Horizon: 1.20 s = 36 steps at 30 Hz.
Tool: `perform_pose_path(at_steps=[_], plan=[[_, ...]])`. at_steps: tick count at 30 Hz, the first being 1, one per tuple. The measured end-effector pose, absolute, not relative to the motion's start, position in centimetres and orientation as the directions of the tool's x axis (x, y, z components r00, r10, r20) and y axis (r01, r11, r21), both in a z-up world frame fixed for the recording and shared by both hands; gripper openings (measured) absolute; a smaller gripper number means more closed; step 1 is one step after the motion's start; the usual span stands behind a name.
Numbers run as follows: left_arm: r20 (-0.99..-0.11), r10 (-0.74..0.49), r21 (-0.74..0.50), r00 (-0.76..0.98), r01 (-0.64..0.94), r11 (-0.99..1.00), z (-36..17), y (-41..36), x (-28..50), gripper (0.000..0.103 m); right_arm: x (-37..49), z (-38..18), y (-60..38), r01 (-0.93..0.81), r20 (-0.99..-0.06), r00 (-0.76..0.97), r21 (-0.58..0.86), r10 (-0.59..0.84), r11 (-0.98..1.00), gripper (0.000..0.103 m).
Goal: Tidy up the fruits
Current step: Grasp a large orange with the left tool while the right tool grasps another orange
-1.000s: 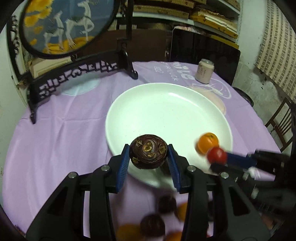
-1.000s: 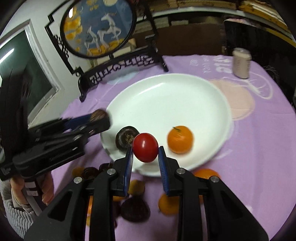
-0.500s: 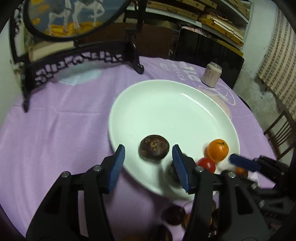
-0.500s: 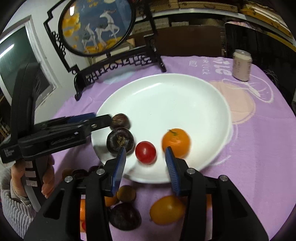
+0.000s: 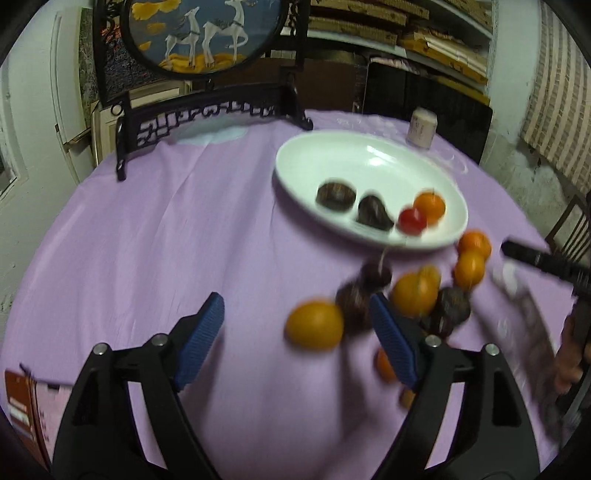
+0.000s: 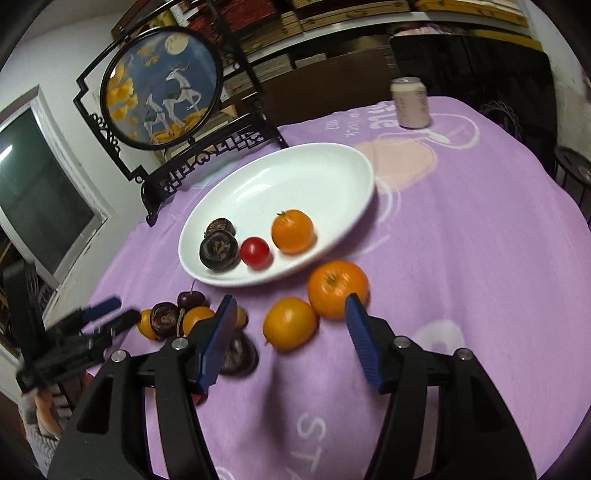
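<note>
A white plate (image 6: 325,173) (image 5: 354,155) holds two dark brown fruits (image 6: 219,248), a red cherry tomato (image 6: 255,252) and an orange (image 6: 292,230). On the purple cloth in front of it lie loose oranges (image 6: 338,288) (image 6: 290,324), dark fruits and a cherry (image 6: 190,300). My left gripper (image 5: 295,332) is empty, its jaws opening, above the cloth beside an orange (image 5: 315,325). My right gripper (image 6: 290,334) is empty too, jaws opening, with an orange just beyond its fingertips. The left gripper (image 6: 107,314) shows at the right wrist view's left edge.
A round framed deer picture on a black stand (image 6: 162,92) (image 5: 207,33) rises behind the plate. A pale can (image 6: 410,101) stands at the far right of the table. Red-and-white packaging (image 5: 22,410) lies at the table's near left edge. A chair (image 5: 570,229) is on the right.
Both grippers let go of their fruit, the dark one and the cherry tomato, onto the plate, opened wide and pulled back toward the loose fruit pile.
</note>
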<state>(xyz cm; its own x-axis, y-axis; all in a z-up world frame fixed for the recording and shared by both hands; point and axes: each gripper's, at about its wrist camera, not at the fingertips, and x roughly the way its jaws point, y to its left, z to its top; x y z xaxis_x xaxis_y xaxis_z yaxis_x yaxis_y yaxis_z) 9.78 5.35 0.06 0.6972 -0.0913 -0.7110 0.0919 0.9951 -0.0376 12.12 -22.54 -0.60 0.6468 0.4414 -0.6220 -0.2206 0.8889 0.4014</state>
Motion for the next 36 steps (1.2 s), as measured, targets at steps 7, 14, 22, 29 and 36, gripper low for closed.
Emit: perform_pose_path(at_steps=[7, 14, 22, 29, 36], plan=[[-0.742, -0.077, -0.005, 0.666, 0.109, 0.994, -1.5, 5.4, 9.5, 0.083, 11.8, -0.9, -22.7, -0.214, -0.626, 0.643, 0.405, 0.44, 0.889, 0.061], [-0.756, -0.057, 0.051, 0.653, 0.145, 0.988, -2.5, 4.7, 11.0, 0.078, 11.9, -1.0, -22.4, -0.222, -0.633, 0.635, 0.401, 0.443, 0.889, 0.061], [-0.756, -0.134, -0.011, 0.64, 0.193, 0.981, -2.4, 4.5, 11.6, 0.038, 12.1, -1.4, -22.9, -0.199, -0.646, 0.63, 0.401, 0.43, 0.894, 0.061], [-0.748, -0.134, -0.04, 0.65, 0.157, 0.987, -1.9, 5.5, 11.3, 0.038, 13.1, -2.6, -23.9, -0.141, -0.687, 0.602, 0.409, 0.406, 0.901, 0.061], [-0.755, -0.126, -0.032, 0.643, 0.156, 0.987, -2.1, 5.4, 11.4, 0.038, 12.7, -2.4, -22.4, -0.227, -0.654, 0.561, 0.467, 0.507, 0.854, 0.061]])
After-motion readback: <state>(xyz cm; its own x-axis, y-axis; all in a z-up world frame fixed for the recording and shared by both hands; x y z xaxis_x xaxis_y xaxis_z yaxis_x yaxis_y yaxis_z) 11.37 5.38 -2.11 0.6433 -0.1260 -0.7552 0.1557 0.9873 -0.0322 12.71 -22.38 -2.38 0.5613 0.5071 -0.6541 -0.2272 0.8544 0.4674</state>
